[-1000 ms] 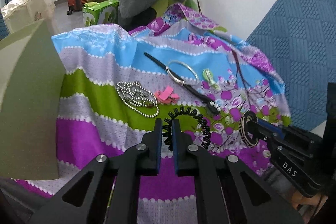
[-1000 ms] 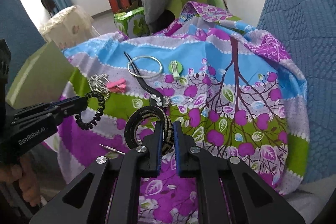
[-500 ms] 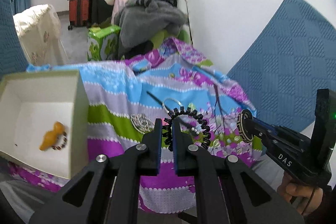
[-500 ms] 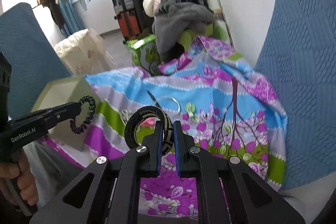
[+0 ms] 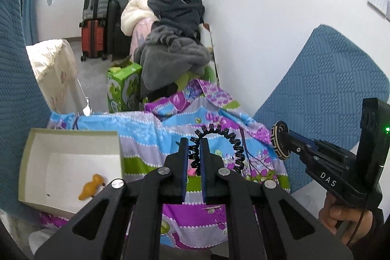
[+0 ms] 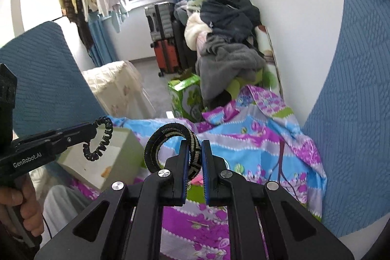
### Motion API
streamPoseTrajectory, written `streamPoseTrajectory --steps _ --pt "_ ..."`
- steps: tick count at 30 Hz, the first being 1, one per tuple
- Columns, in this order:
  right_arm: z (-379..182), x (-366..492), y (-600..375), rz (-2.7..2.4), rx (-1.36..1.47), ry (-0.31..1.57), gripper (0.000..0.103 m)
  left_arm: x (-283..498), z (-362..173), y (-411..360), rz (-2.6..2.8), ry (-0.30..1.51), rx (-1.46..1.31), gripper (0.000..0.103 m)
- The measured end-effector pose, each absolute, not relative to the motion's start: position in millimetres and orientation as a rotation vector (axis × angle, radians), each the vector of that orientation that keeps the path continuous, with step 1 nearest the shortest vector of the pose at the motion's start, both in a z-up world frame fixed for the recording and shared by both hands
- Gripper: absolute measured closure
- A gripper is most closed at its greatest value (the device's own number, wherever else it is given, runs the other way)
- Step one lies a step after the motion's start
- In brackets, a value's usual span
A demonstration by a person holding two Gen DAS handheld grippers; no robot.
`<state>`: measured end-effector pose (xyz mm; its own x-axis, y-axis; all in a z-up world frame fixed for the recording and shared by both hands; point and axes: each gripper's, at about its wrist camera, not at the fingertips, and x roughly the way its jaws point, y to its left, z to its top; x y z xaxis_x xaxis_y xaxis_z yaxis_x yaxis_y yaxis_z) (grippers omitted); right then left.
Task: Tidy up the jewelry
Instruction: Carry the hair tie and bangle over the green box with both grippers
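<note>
My left gripper (image 5: 193, 145) is shut on a black spiral hair tie (image 5: 232, 145), held in the air above the patterned cloth (image 5: 151, 128). It also shows in the right wrist view (image 6: 103, 138). My right gripper (image 6: 195, 148) is shut on a black-and-cream woven bracelet (image 6: 160, 140), also raised; the bracelet shows edge-on in the left wrist view (image 5: 279, 144). An open pale green box (image 5: 31, 150) with a white inside stands at the left on the cloth and holds an orange item (image 5: 91, 189). The other jewelry on the cloth is hidden behind the grippers.
Blue cushions (image 5: 329, 94) flank the cloth on both sides. Beyond it are a green carton (image 5: 124, 89), a heap of clothes (image 5: 170, 40), suitcases (image 5: 93, 23) and a cream covered stand (image 5: 52, 67). A white wall (image 5: 268, 16) runs along the right.
Both grippers have lifted well up and back from the cloth, each keeping its item. The box and its inside have come into view at the left.
</note>
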<state>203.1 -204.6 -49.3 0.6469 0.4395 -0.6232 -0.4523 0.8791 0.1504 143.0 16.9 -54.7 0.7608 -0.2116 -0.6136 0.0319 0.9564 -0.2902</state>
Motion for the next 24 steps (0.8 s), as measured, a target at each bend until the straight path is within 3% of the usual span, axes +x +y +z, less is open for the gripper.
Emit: streamPoseTrajectory --steps 13,24 --pt "-5.5 193.1 -150.7 0.62 -0.011 0.614 0.096 115.5 -11.4 70.3 -0.062 0.571 -0.283 0.094" --pt "-16.3 188.6 -75.4 0.732 -0.08 0.635 0.096 91.1 -32.9 137.4 0.066 0.567 -0.343 0.094"
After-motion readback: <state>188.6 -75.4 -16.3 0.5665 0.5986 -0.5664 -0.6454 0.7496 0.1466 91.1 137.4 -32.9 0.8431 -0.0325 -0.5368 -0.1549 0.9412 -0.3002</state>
